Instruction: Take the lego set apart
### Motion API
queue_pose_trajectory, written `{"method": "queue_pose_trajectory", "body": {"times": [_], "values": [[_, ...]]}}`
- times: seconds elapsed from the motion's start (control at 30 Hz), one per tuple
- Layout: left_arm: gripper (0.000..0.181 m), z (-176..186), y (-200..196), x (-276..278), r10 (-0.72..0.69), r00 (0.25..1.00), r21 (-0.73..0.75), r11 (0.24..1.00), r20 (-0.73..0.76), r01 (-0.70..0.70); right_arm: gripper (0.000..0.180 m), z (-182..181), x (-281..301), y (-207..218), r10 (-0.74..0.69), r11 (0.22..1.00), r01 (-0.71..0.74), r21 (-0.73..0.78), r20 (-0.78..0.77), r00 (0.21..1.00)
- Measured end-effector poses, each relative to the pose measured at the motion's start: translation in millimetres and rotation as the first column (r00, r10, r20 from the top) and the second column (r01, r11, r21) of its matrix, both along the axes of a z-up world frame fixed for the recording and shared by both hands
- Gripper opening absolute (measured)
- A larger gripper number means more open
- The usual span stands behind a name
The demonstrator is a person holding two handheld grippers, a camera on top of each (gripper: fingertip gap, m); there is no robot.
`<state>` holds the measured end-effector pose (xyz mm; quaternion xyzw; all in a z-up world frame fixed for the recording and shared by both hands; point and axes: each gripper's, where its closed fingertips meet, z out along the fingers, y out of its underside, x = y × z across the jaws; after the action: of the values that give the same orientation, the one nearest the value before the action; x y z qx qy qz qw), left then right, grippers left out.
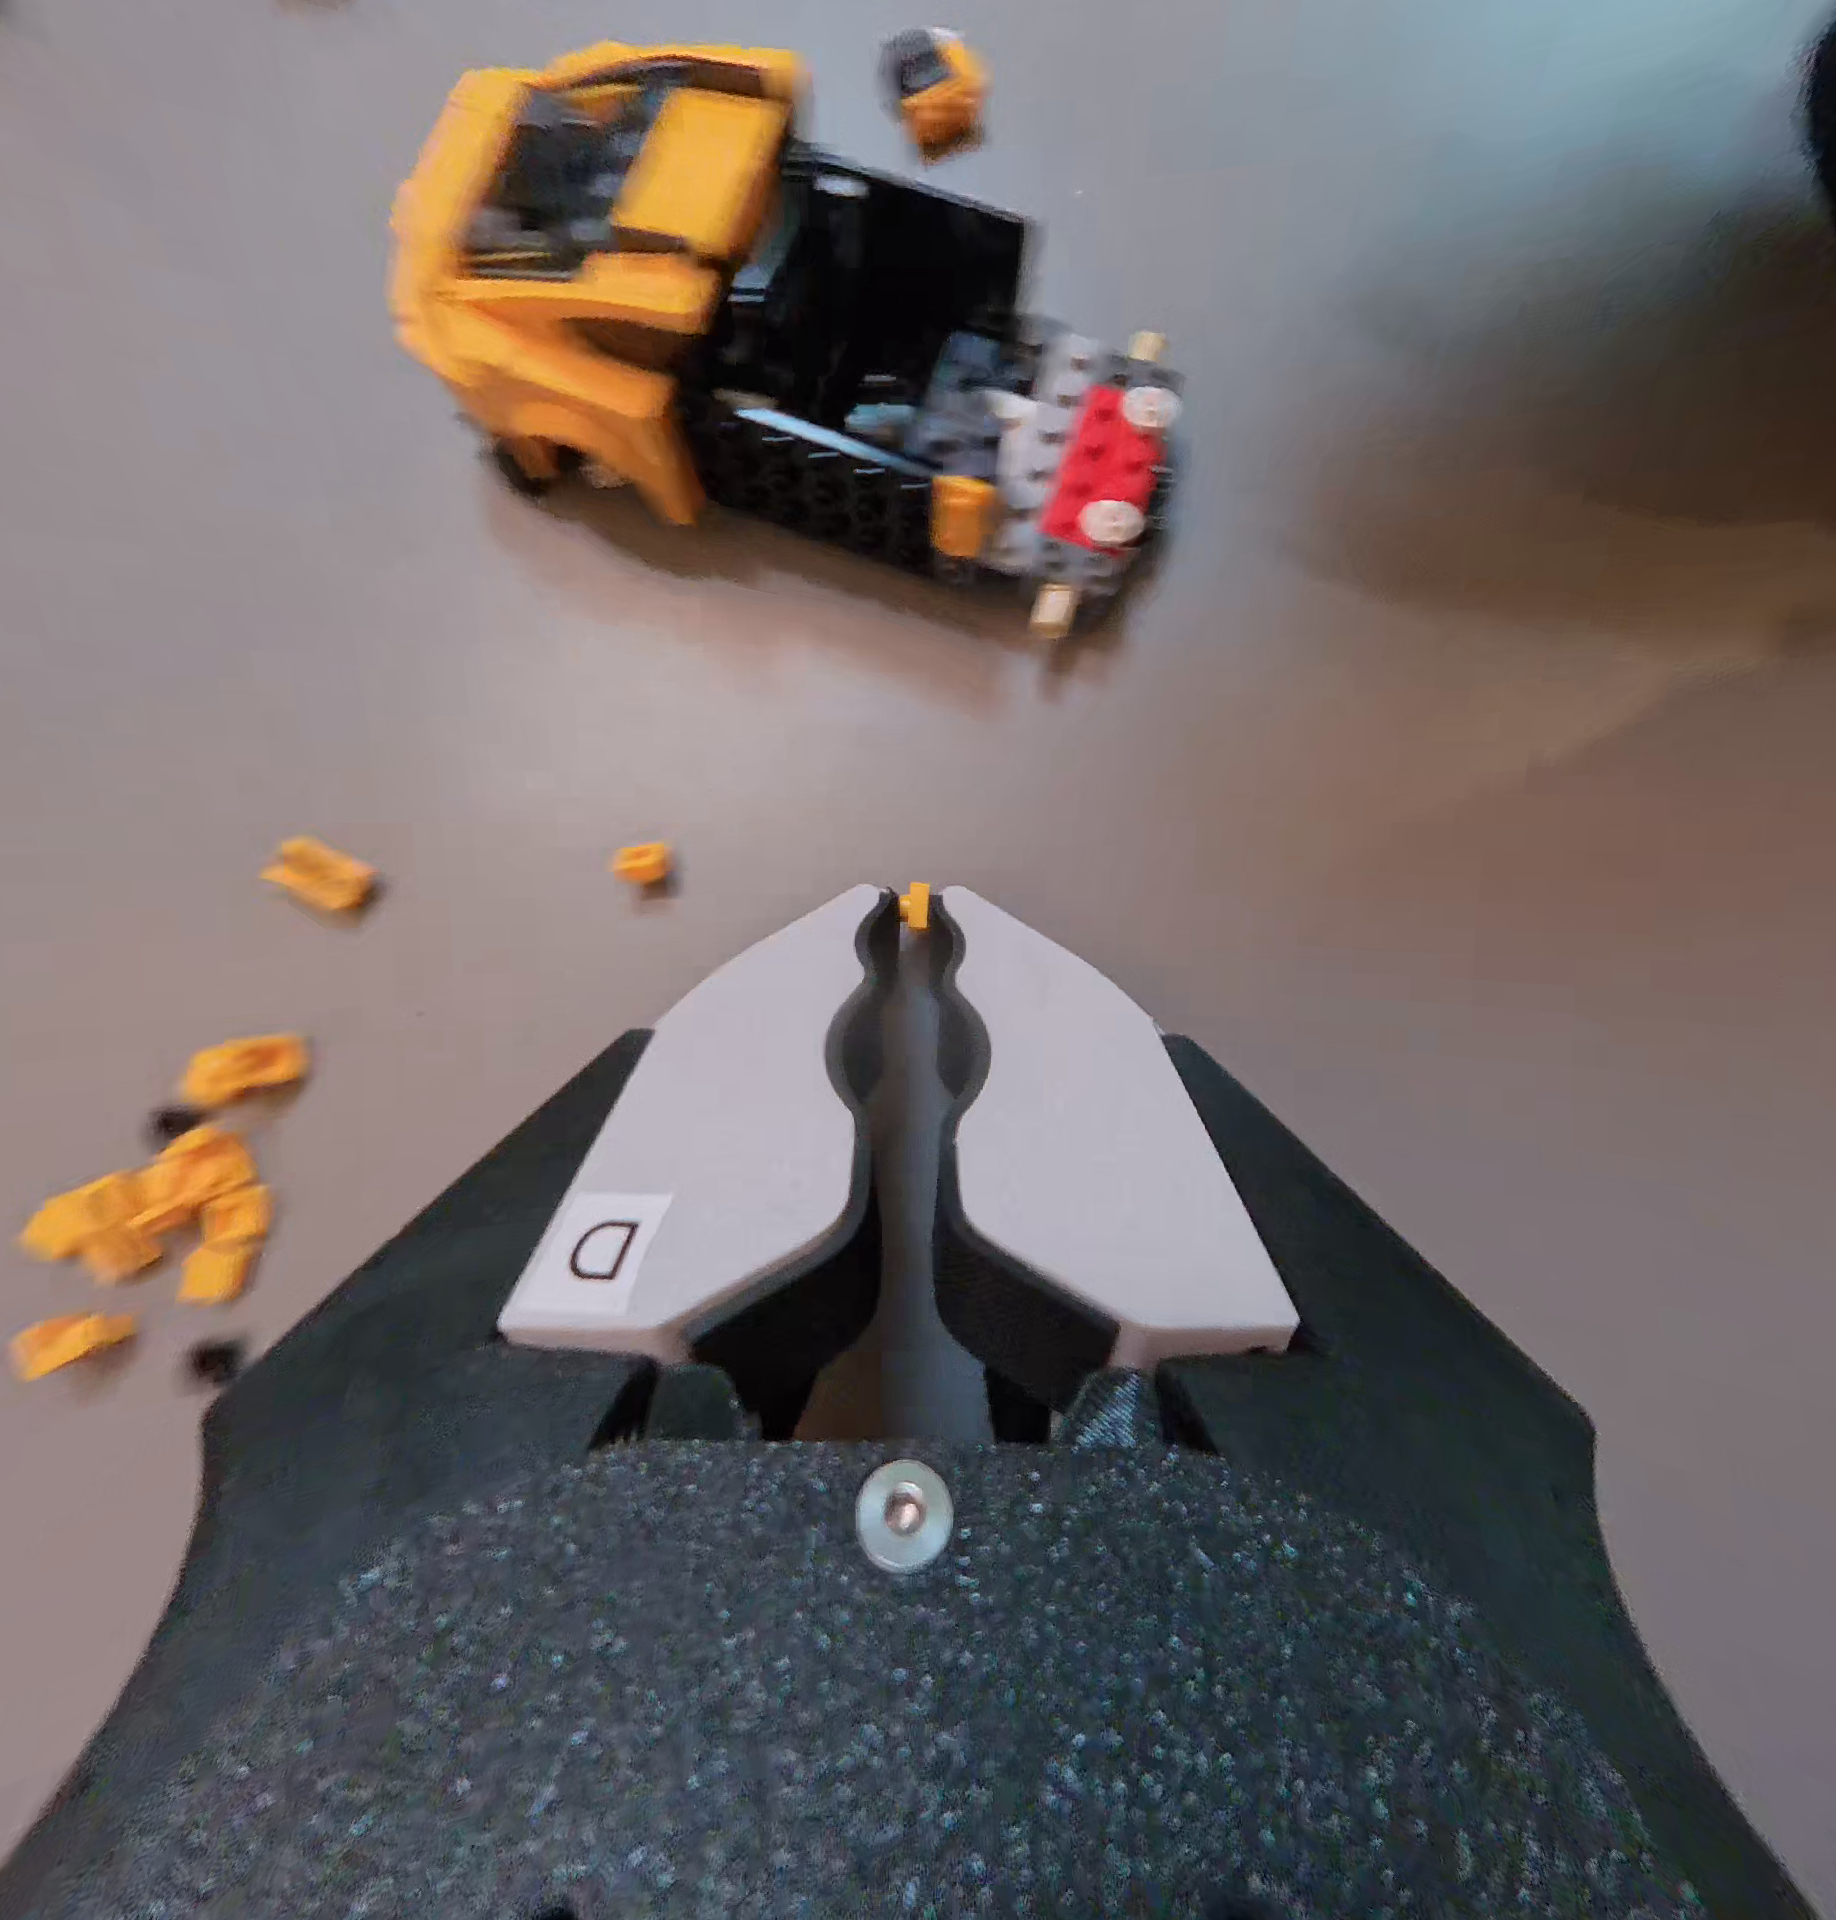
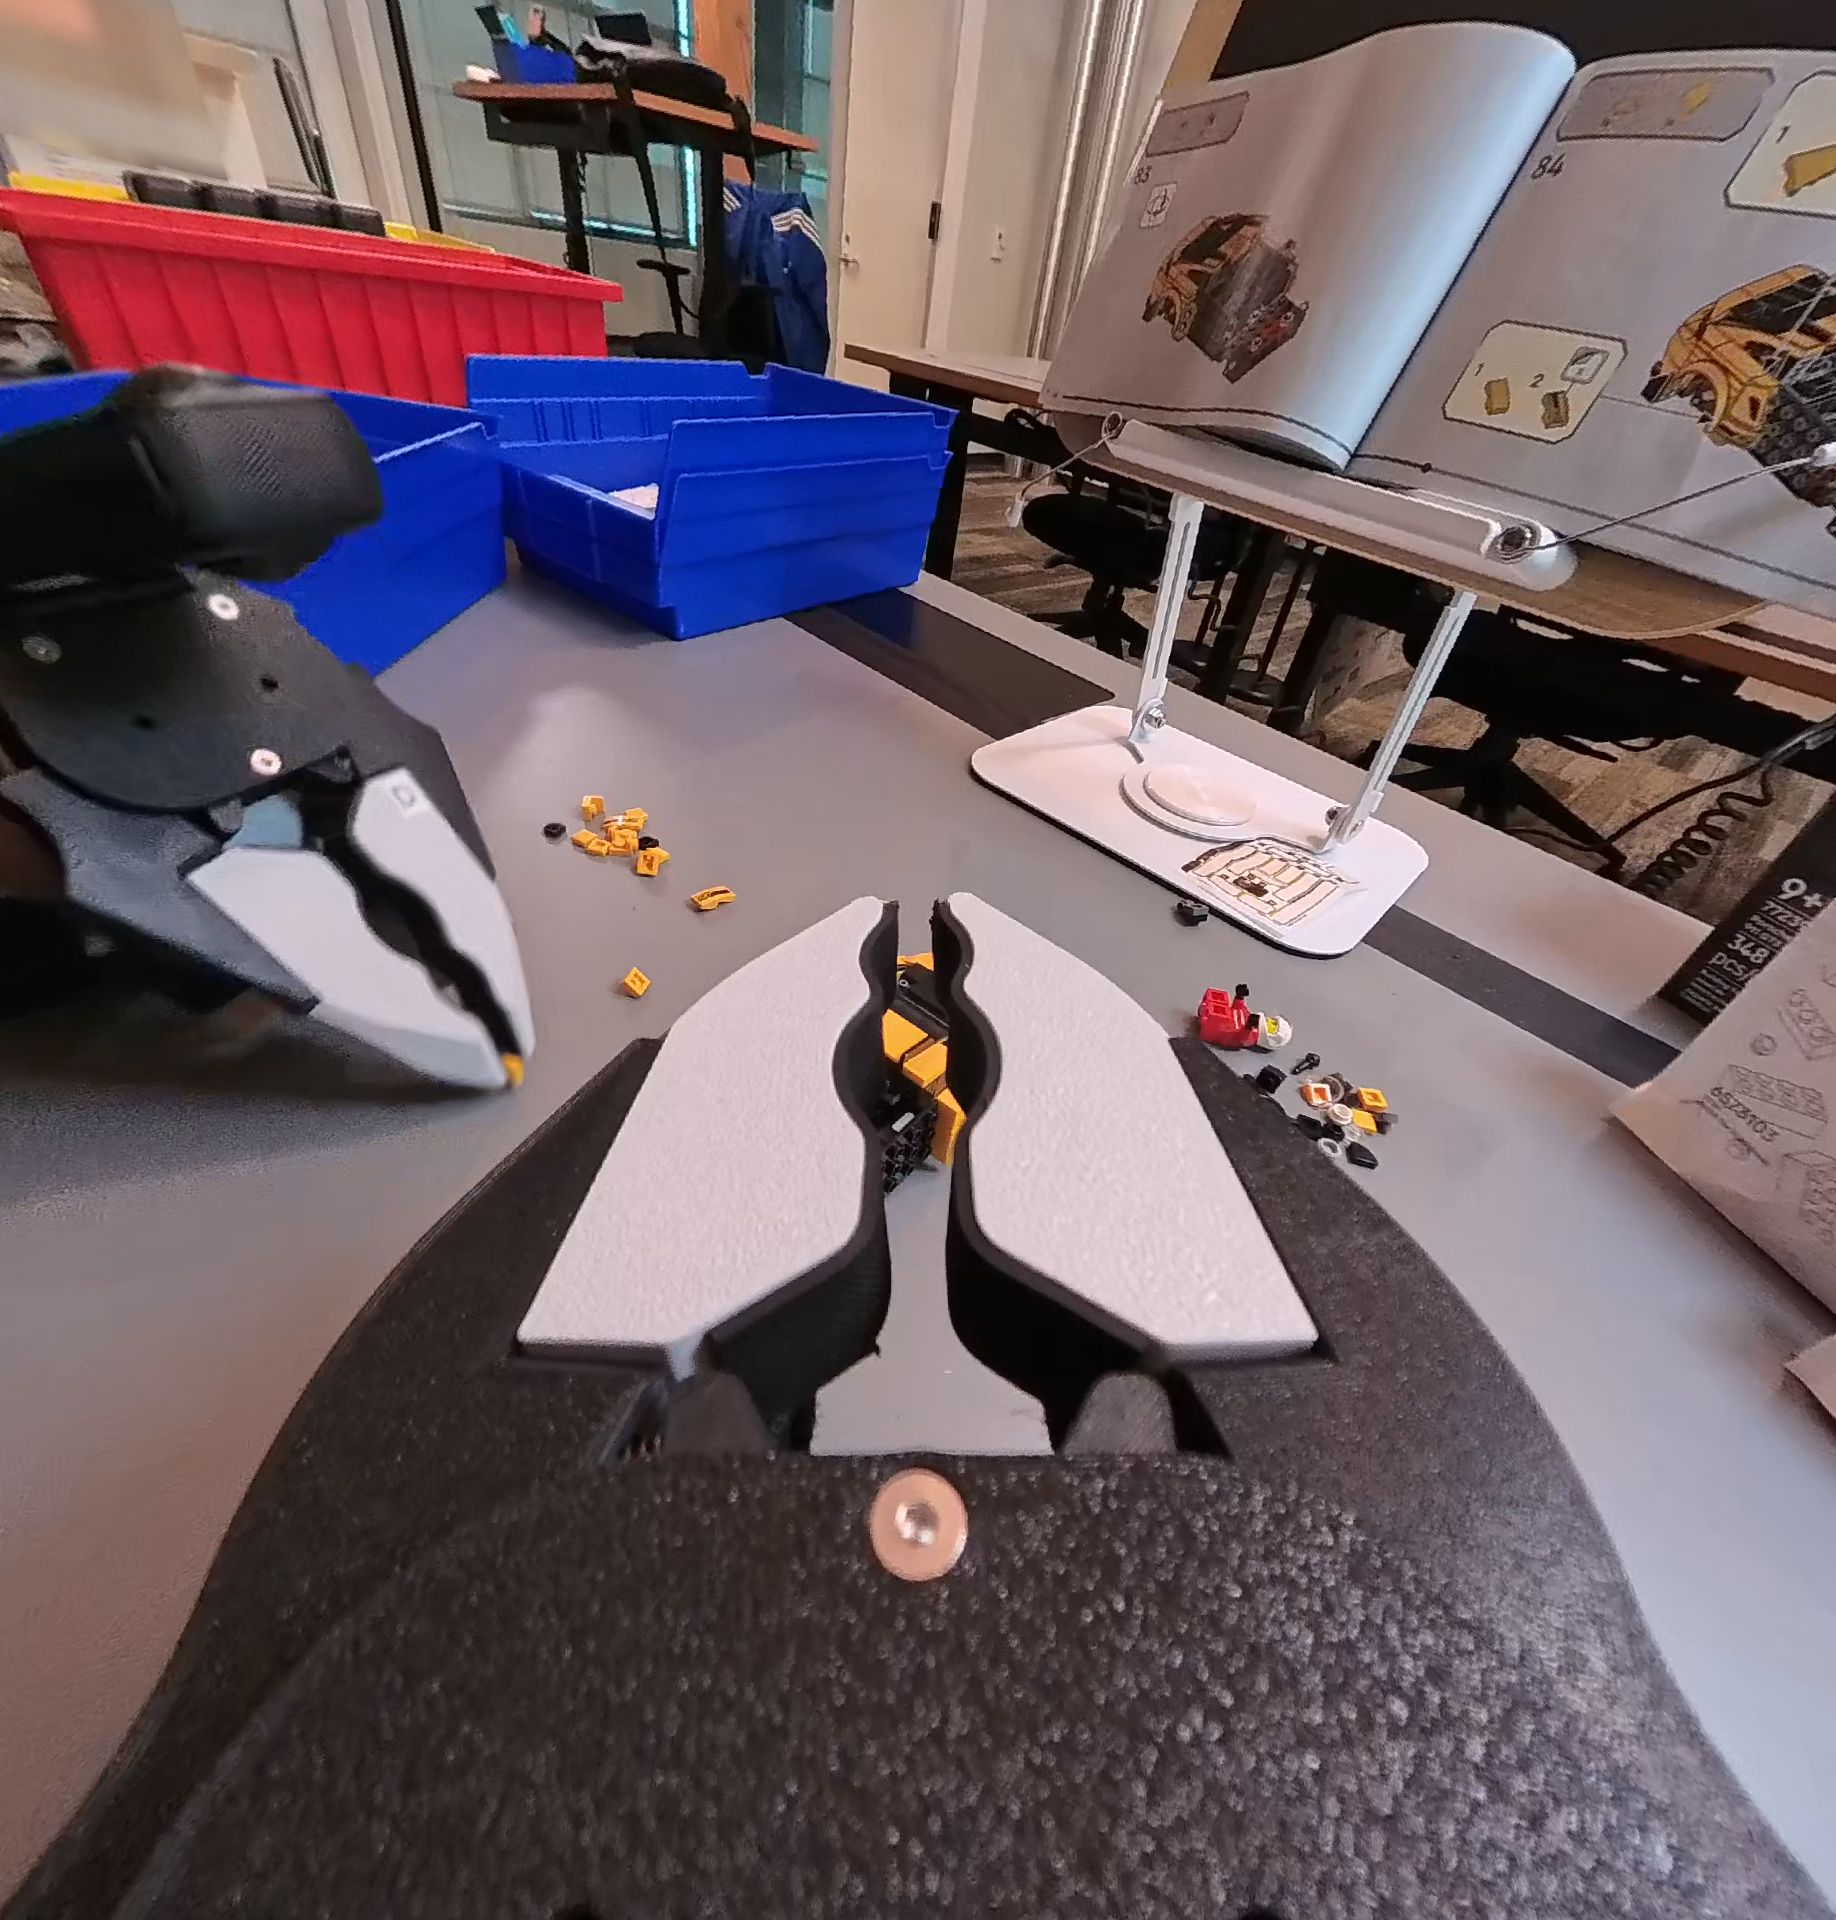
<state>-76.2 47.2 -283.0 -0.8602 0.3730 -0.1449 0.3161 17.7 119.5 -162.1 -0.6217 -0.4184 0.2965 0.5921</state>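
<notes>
Left wrist view: left gripper (image 1: 915, 902) pinches a tiny yellow lego piece (image 1: 914, 904) at the very tips, jaws pressed together on it, hanging above the grey table (image 1: 1413, 935). Ahead of the tips lies the partly stripped yellow-and-black lego car (image 1: 748, 343), blurred, with its red plate (image 1: 1096, 468) and axle pins exposed at the near end; one detached yellow chunk (image 1: 935, 88) lies just beyond the car. To the left of the fingers, a scatter of removed yellow pieces (image 1: 155, 1216). Right wrist view: right gripper (image 2: 916, 914) is nearly closed, with a narrow gap between the fingers; the car body (image 2: 919, 1060) shows through that gap. Cannot tell whether the jaws bear on it or merely hang over it. A second heap of small parts (image 2: 1329, 1107) and a red minifigure bit (image 2: 1231, 1013) lie to the right of these fingers; the instruction booklet (image 2: 1516, 260) sits on its stand farther ahead. Risks, as judged: the grip on the tiny piece is tip-only, so a jolt or slight easing could flick it off the table rather than into the pile. If the right gripper is not truly holding the car, any pull from the left would drag or tip the model. Loose parts near both grippers could be swept aside by a low pass.
</notes>
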Motion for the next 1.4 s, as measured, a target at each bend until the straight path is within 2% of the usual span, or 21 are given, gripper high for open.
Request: {"method": "queue_pose_trajectory", "body": {"times": [0.17,0.27,0.47,0.57,0.77,0.9,0.97,1.0,1.13,1.2,1.3,1.4], "values": [[0.005,13.0,45.3,-88.1,0.328,0.943,0.124,0.94,-0.058,-0.319,0.005,0.2,-0.1,-0.8,0.003,1.0,-0.003,-0.001,-0.001,1.0],[0.016,3.6,56.0,-122.2,0.425,0.902,0.11,0.903,-0.077,-0.416,0.005,-0.5,-0.6,-1.4,0.006,1.0,-0.006,-0.002,0.002,1.0],[0.042,0.2,56.4,-130.2,0.402,0.904,0.169,0.91,-0.142,-0.378,0.005,-2.3,0.0,-0.1,0.006,1.0,-0.006,-0.014,0.002,1.0],[0.046,4.1,54.6,-127.4,0.382,0.915,0.19,0.915,-0.129,-0.356,0.005,-2.6,-0.3,-0.6,0.008,1.0,-0.008,-0.013,0.004,1.0],[0.031,20.8,39.7,-55.8,0.142,0.985,0.142,0.978,0.102,-0.155,0.005,-5.1,-0.8,-0.1,0.011,1.0,-0.011,-0.022,0.008,1.0],[0.027,2.3,39.1,-29.5,0.064,0.996,0.095,0.993,0.056,-0.069,0.005,-6.1,-1.7,-1.2,0.015,1.0,-0.015,-0.023,0.013,1.0],[0.023,-4.5,43.4,-27.1,0.08,0.995,0.062,0.995,0.055,-0.084,0.005,-5.6,-1.6,-1.2,0.015,1.0,-0.015,-0.022,0.012,1.0],[0.01,-3.7,44.4,-27.6,0.097,0.993,0.043,0.994,0.073,-0.1,0.005,-5.3,-1.4,-1.2,0.015,1.0,-0.015,-0.022,0.011,1.0],[0.008,-0.3,53.3,-52.7,0.189,0.982,0.089,0.978,0.026,-0.19,0.005,-4.1,-0.5,-1.0,0.014,1.0,-0.014,-0.022,0.007,1.0],[0.011,2.6,58.6,-71.8,0.267,0.963,0.111,0.957,0.014,-0.267,0.005,-4.6,-0.7,-1.0,0.015,1.0,-0.015,-0.024,0.008,1.0],[0.024,5.2,64.3,-100.7,0.355,0.933,0.183,0.923,-0.059,-0.34,0.005,-5.1,-0.9,-1.0,0.015,1.0,-0.015,-0.024,0.009,1.0],[0.031,5.8,63.2,-105.4,0.363,0.93,0.186,0.919,-0.055,-0.348,0.005,-5.7,-0.5,-0.2,0.012,1.0,-0.011,-0.024,0.011,1.0]]}}
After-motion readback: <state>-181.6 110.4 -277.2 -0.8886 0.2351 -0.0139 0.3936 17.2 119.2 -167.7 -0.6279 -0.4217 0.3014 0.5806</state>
